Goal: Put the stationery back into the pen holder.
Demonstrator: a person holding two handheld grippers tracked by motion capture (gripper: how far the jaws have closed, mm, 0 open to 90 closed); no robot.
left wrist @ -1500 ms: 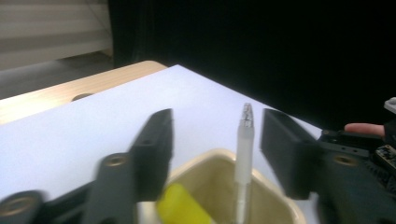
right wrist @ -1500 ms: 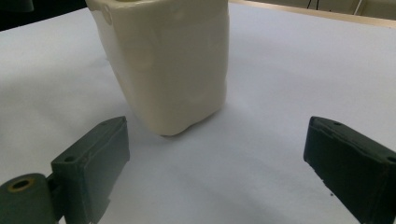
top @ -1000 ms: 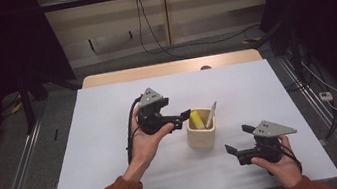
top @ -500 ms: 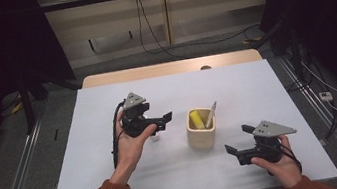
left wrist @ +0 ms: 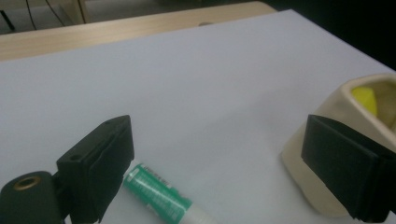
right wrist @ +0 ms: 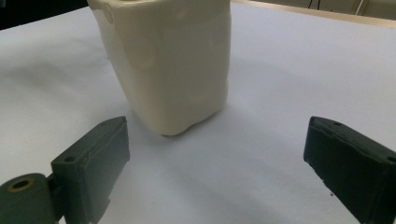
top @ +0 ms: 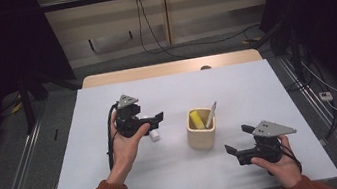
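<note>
Left gripper (top: 156, 120) gapes wide – empty – over green-labelled tube (left wrist: 161, 197) beside cup (top: 201, 129)

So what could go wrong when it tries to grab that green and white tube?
The tube is round and lies flat on the table, so the open left gripper might nudge it and make it roll. The cream cup stands nearby, so a wide swing could knock it over.
</note>
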